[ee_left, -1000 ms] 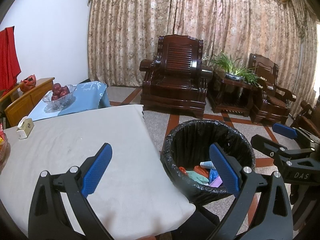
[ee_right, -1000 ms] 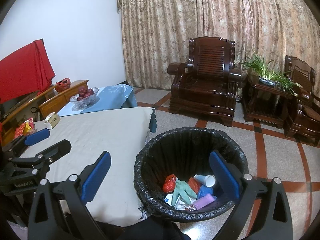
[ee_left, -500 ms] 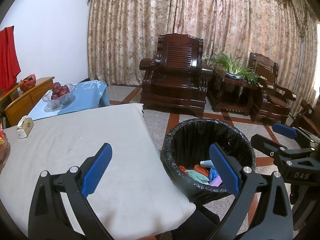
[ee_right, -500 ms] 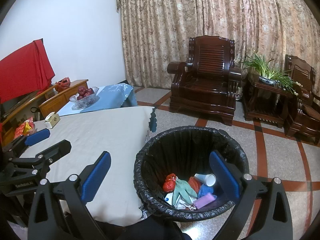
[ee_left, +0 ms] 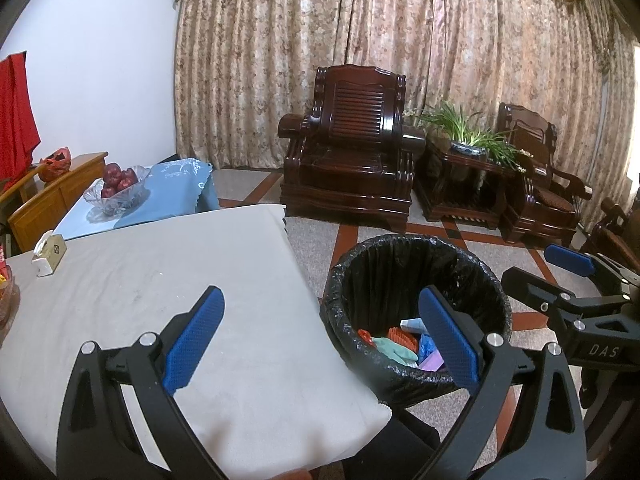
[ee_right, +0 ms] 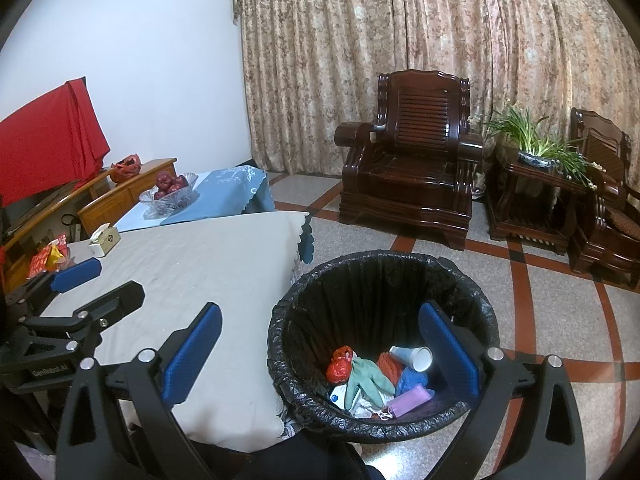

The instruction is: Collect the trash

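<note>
Blue-padded left gripper point(ee_left: 322, 334) gapes wide and empty over the table point(ee_left: 160, 280) edge left of the bin point(ee_right: 380, 344). Right gripper point(ee_right: 320, 350), equally spread, holds nothing above the bin, where the trash point(ee_right: 376, 380) lies.

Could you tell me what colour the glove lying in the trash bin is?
Pale green glove; clearest in the right wrist view.

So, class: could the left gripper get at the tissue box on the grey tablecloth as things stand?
Probably yes. The left gripper is open and empty, and the tablecloth between it and the tissue box is bare. The box sits at the far left edge, so it means a long reach.
</note>
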Tool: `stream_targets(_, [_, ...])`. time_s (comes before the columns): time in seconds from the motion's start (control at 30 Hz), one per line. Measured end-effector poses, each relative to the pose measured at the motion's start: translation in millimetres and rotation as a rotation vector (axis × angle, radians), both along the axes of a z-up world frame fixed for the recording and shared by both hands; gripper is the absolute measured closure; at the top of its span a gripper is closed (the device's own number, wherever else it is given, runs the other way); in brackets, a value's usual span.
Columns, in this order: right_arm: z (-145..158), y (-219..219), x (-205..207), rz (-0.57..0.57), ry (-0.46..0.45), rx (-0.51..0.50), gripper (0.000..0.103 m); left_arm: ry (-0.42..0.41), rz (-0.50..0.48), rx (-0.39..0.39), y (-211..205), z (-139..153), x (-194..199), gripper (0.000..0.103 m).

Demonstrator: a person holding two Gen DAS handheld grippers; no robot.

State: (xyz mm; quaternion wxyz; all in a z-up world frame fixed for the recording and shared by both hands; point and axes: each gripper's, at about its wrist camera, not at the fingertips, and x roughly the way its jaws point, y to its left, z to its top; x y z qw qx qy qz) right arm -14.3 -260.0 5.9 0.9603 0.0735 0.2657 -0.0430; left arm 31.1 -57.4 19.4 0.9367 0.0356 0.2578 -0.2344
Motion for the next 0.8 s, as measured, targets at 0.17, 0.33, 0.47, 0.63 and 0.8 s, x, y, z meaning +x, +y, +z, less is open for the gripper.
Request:
stream_targets(0.17, [1.1,-0.6,0.2,0.0,-0.001,0.0,0.006,0.001,0.0,0.001,-0.3,0.9,-0.2,0.008])
stream_targets(0.33, [1.5,-0.9,0.2,0.0,0.0,0.0,0.006,0.002,0.001,0.0,-0.8,2.3,0.1,0.008])
stream_targets(0.47, [2.0,-1.0,0.5,0.001,0.0,0.0,0.006,0.002,0.0,0.001,-0.6,3.2,0.5,0.008])
stream_targets(0.63, [-0.3,-1.0,0.9,0.0,0.0,0.002,0.006,0.006,0.005,0.006,2.4,1.0,-2.5,0.007])
stream_targets(0.8, [1.2,-2.0,1.4,0.002,0.001,0.0,0.006,0.007,0.007,0.005,8.3,0.0,-7.6,0.007])
